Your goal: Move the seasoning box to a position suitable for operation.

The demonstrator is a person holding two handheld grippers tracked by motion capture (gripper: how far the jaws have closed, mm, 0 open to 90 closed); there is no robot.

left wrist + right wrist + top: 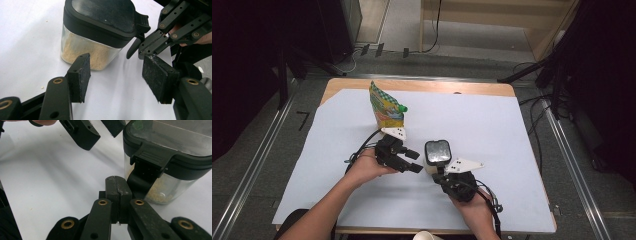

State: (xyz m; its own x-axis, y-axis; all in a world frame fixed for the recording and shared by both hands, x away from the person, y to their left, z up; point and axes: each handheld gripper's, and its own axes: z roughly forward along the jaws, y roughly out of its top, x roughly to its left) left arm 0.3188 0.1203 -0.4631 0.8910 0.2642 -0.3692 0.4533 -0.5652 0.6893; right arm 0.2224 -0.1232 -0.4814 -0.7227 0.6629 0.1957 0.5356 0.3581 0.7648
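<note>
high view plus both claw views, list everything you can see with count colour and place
jar: 1, clear with black lid, pale crumbs inside, on the sheet between the two claws
latch: 1, black, on the jar lid's edge, just beyond the right claw's tips
pouch: 1, green and yellow with green cap, upright at the sheet's far side
sheet: 1, white, covering the table
table: 1, wooden, edge showing past the sheet
cup: 1, pale, rim at the near edge
left claw: 1, black, open, beside the jar
right claw: 1, black, shut, empty, at the latch
hands: 2, holding the claws
</note>
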